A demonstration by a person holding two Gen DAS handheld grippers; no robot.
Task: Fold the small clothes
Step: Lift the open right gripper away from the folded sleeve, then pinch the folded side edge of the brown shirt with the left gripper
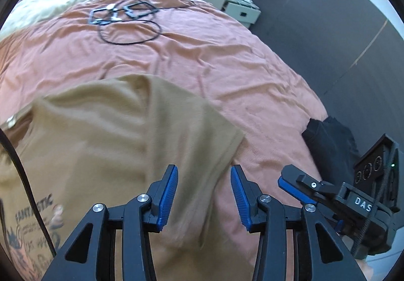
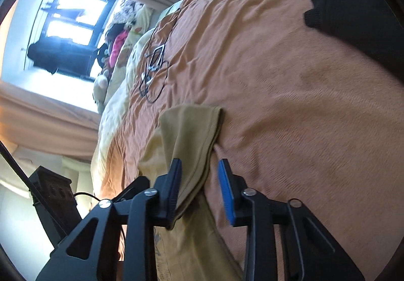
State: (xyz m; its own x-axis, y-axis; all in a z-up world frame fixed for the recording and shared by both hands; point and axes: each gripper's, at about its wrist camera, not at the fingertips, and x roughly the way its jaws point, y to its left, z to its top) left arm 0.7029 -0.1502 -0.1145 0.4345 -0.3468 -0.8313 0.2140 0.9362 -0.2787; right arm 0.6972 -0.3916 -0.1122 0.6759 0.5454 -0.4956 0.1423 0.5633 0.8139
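**Tan T-shirt on the bed, neither gripper gripping**

A tan T-shirt (image 1: 121,144) is seen lying on the orange bedspread (image 1: 227,59), its sleeve spread toward the bed's open middle and a printed graphic showing at the lower left of the left wrist view. In the right wrist view the same shirt (image 2: 192,134) appears as a doubled layer with a hemmed edge running down between the fingers.

The left gripper (image 1: 204,195) is held with its jaws apart above the shirt's edge; nothing is pinched. The right gripper (image 2: 200,190) also stands with a clear gap: cloth lies against the black finger, but the blue pad is well off it, so no grip is judged to be made.

The fabric is judged to be light, soft jersey (limp, likely to sag and crease, not slippery on the bedspread). It would best be taken at a hem or sleeve seam, where the stitched edge gives the pads something firm, and both layers should be caught together so the fold is not pulled apart. A single layer taken alone may drag the rest out of line.

A black garment (image 1: 328,139) lies apart near the bed's edge, and a coiled black cable (image 1: 126,21) farther up the bed.
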